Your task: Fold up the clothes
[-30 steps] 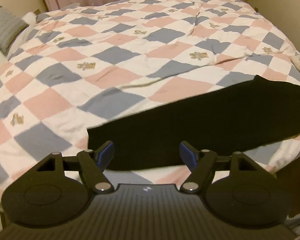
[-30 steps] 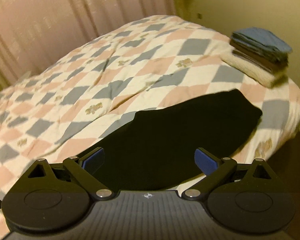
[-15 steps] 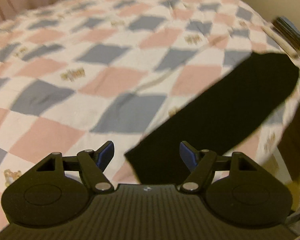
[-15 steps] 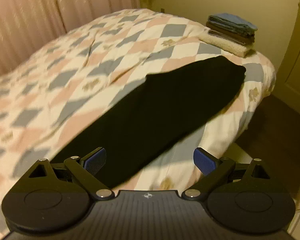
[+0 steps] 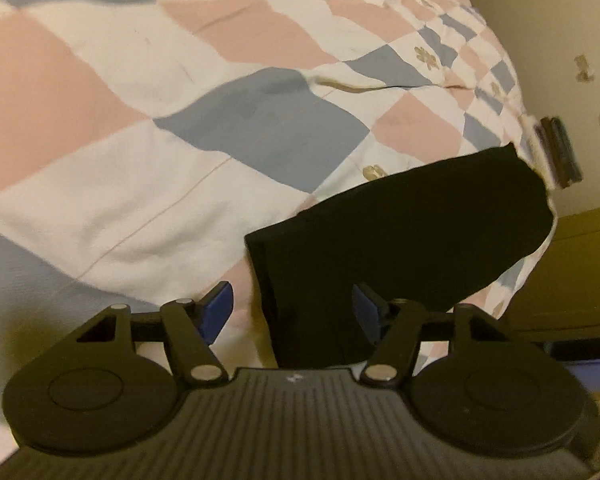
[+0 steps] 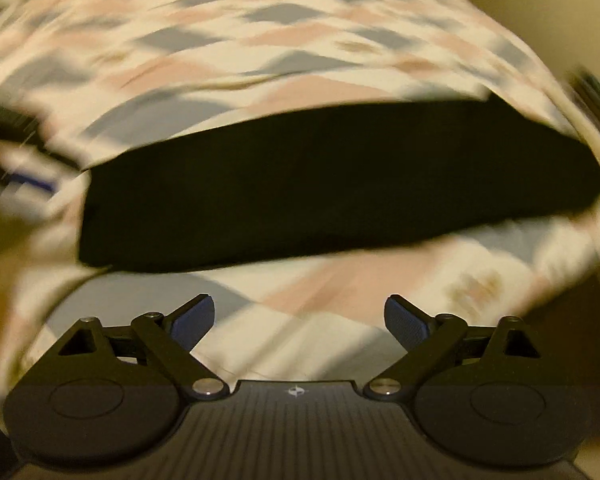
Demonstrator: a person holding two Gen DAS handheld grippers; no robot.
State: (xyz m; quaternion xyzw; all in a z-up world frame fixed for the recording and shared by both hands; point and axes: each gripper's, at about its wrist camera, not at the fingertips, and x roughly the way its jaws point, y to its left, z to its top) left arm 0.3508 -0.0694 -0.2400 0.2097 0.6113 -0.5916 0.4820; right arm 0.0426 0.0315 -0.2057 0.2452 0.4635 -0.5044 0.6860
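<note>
A long black garment (image 5: 412, 236) lies flat on the checked quilt (image 5: 148, 184) near the bed's edge. My left gripper (image 5: 292, 306) is open, low over the garment's near end, whose corner lies between the blue fingers. In the right wrist view, which is blurred by motion, the same black garment (image 6: 320, 184) stretches across the frame, left to right. My right gripper (image 6: 298, 322) is open over bare quilt (image 6: 300, 292), just short of the garment's long edge.
A stack of folded clothes (image 5: 554, 154) sits at the bed's far right corner, beyond the garment. A yellowish wall and wooden furniture (image 5: 580, 264) stand to the right of the bed. The quilt (image 6: 260, 32) spreads wide behind the garment.
Both grippers have swung and dropped closer to the bed. The left one now hangs over the garment's near end; the right one faces its long side. Both stayed open.
</note>
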